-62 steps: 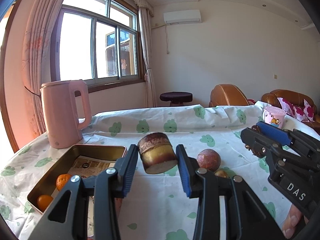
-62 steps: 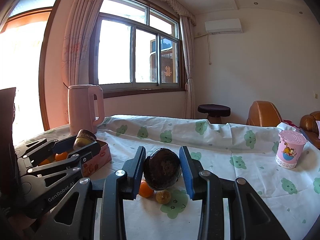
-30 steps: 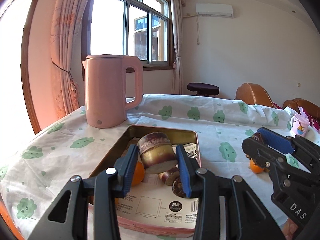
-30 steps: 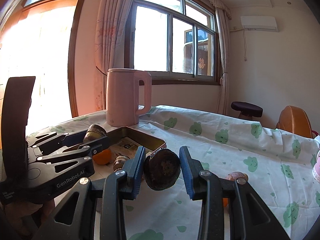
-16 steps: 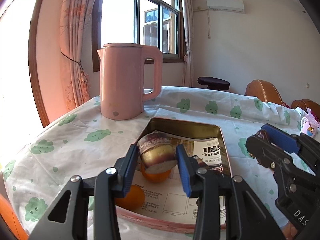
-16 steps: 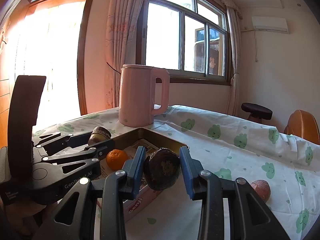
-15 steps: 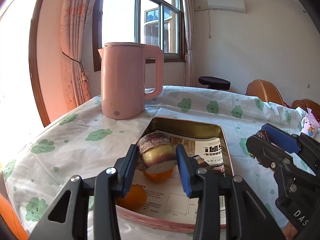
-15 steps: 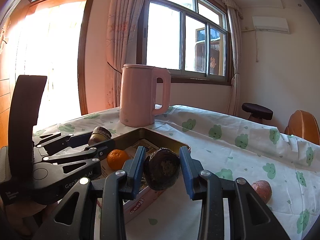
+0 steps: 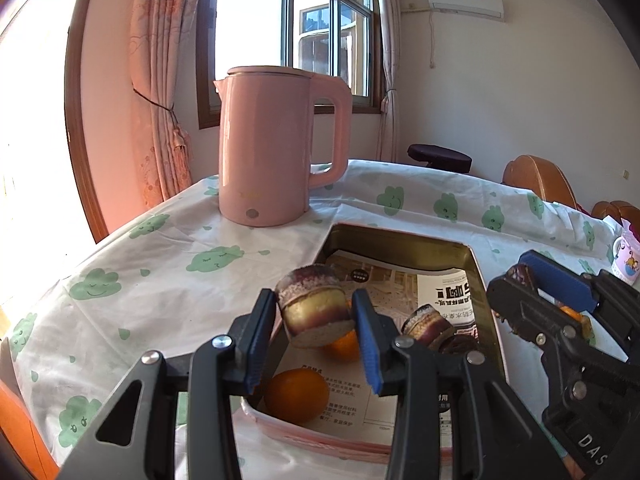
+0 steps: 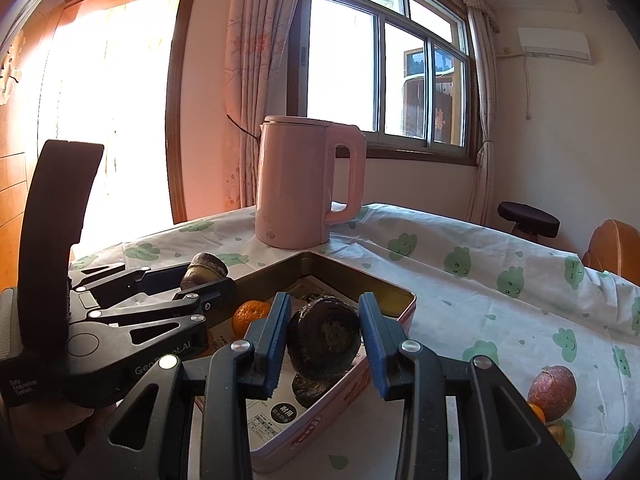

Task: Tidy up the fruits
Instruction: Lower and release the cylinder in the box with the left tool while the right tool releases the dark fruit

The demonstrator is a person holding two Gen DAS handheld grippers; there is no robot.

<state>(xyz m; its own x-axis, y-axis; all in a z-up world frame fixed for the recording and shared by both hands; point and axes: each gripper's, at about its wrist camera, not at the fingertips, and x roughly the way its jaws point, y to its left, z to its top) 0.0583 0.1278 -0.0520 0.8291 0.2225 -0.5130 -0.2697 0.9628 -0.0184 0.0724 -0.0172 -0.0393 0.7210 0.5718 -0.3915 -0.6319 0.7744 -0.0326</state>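
My left gripper (image 9: 314, 308) is shut on a cut, purple-skinned fruit chunk (image 9: 312, 320) and holds it above the near left part of a gold tin tray (image 9: 400, 240). Inside the tray lie two oranges (image 9: 296, 396), a similar chunk (image 9: 426, 322) and a dark fruit (image 10: 308, 392). My right gripper (image 10: 324, 312) is shut on a dark round fruit (image 10: 324, 338) over the tray's near corner (image 10: 400, 300). In the right wrist view the left gripper (image 10: 206, 276) shows at the left. A purple fruit (image 10: 552, 386) and small oranges (image 10: 536, 412) lie on the cloth to the right.
A pink kettle (image 9: 272, 144) stands just beyond the tray's far left corner. A pink printed cup (image 9: 628, 256) is at the far right of the table. The cloud-print tablecloth (image 9: 180, 264) drops off at the left edge. Chairs and a stool stand behind.
Both grippers have moved toward the tray and kettle, which look larger and nearer. Each still holds its fruit, now above the tray.
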